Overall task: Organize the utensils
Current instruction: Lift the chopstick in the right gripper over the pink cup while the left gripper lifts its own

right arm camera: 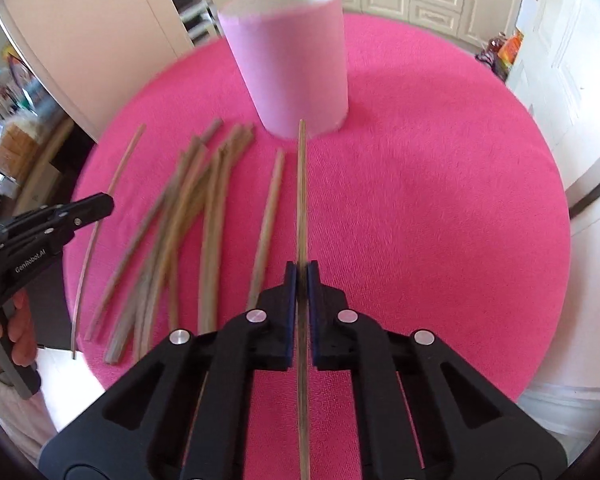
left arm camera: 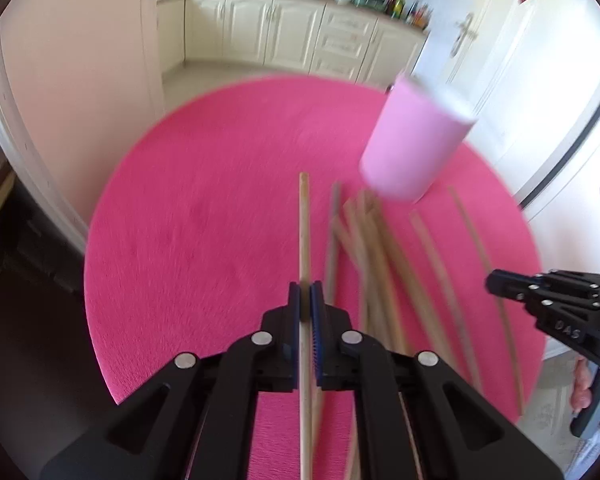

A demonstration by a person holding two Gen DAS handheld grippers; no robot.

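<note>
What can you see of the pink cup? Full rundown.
The pink cup is a plain pale-pink cylinder, matte, with a white rim and no handle showing. It stands upright, open end up, on the pink round mat, toward its far side. The loose chopsticks lie just in front of it; whether any touch its base is unclear. Neither gripper touches it. Its inside is hidden.

Cream kitchen cabinets, white door, daylight.
</note>
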